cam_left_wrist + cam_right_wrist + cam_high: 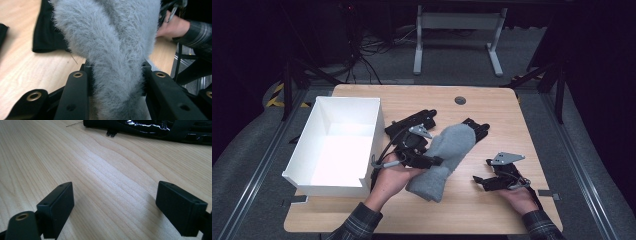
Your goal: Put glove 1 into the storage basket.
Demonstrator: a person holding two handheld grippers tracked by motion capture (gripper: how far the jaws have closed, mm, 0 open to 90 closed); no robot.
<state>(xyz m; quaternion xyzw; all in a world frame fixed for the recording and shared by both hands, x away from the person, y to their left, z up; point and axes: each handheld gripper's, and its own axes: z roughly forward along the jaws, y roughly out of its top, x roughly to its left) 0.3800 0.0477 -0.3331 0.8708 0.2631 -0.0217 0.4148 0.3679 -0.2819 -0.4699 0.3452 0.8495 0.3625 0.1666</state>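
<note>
High view: grey fuzzy sock point(447, 155) lies at frame centre on the wooden surface point(492, 210), over a black garment point(476, 127). Left hand-held gripper point(432, 161) pinches the sock mid-length; left gripper view shows the sock point(112, 50) squeezed between both jaws. Right hand-held gripper point(482, 181) sits lower right, jaws spread, nothing between them, low over bare surface point(100, 170). White box point(337, 145) at left, beside the left hand point(389, 177).

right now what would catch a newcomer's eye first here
The fluffy grey sock in mid-table, pinched between the left gripper's fingers. Next, the big white box standing open at the table's left edge. The right gripper sits open over bare wood at the right.
</note>
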